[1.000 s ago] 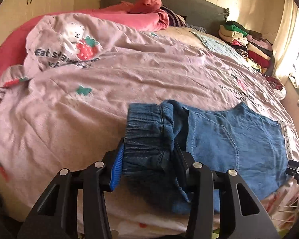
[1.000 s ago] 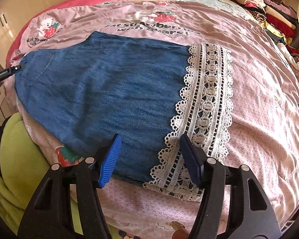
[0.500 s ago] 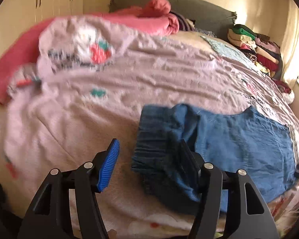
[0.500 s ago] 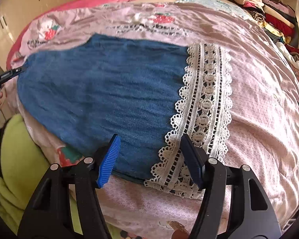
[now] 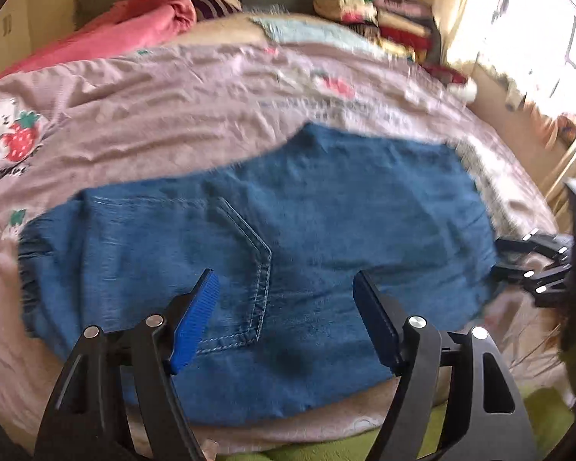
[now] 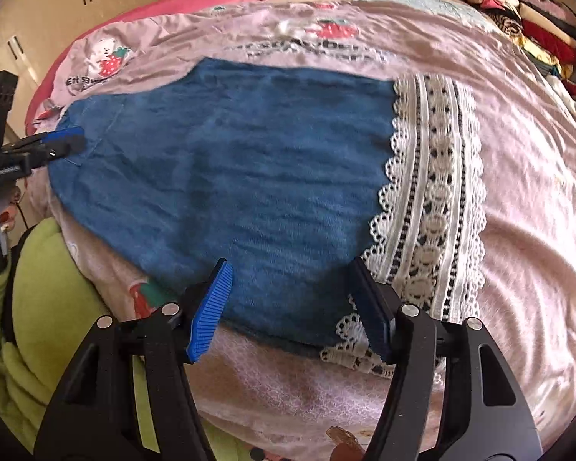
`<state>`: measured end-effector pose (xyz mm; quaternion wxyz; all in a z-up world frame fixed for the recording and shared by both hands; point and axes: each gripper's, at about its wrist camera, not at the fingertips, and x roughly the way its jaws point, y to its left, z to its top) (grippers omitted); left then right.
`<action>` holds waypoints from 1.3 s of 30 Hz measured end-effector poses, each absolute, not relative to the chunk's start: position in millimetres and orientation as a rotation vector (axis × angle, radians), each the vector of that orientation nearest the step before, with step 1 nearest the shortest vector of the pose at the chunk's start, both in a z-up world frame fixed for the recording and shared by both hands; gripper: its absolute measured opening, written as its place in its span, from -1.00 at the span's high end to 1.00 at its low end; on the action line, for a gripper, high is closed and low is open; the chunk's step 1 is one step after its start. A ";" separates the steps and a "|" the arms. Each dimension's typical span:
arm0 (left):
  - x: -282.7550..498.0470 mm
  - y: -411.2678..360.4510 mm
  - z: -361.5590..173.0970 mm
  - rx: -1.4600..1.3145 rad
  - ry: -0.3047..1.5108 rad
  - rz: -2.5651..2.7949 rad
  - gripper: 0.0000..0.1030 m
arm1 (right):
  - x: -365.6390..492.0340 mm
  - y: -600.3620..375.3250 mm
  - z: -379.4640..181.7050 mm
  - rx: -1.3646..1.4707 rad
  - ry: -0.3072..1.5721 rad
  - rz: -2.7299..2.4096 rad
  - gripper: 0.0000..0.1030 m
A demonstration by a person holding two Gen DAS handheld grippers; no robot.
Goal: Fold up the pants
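One pair of blue denim pants lies flat on the pink bedspread, near the bed's front edge.

The left wrist view shows the waist end: a stitched back pocket sits just beyond the left gripper, and gathered folds of denim bunch at the far left of the pants. That view is blurred. The left gripper's jaws are opening, spread wide above the pocket, with nothing pinched between them. The tips of the right gripper show dark at the right end of the pants in this view.

The right wrist view shows what the other barely catches: a broad white lace hem across the right end of the pants, with scalloped edges. The right gripper hovers over the front edge of the pants, just left of the lace, jaws apart and holding nothing. At the left end of the pants the left gripper appears side-on, and a hand grips its handle.

Counted: two grippers, one pair of pants, one lace hem, one pocket visible. Beyond the pants, two strawberry-bear prints show on the bedspread, one pink blanket is heaped at the head of the bed, and one stack of folded clothes stands at the far right corner.
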<state>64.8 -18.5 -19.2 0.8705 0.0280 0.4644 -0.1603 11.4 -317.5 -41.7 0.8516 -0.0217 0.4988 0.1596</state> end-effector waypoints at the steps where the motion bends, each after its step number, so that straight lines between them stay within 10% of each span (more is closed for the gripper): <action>1: 68.1 -19.5 -26.3 0.080 0.987 -0.318 -0.39 | 10.9 -317.0 -43.0 -0.046 1.050 0.334 -0.08; 30: 184.7 -58.7 4.3 0.042 0.972 -0.393 -0.39 | 165.9 -422.3 -28.8 0.328 1.016 0.218 -0.11; 39: 226.5 -78.1 -43.3 0.039 1.078 -0.398 -0.36 | 163.1 -416.2 -39.1 0.286 0.998 0.292 0.30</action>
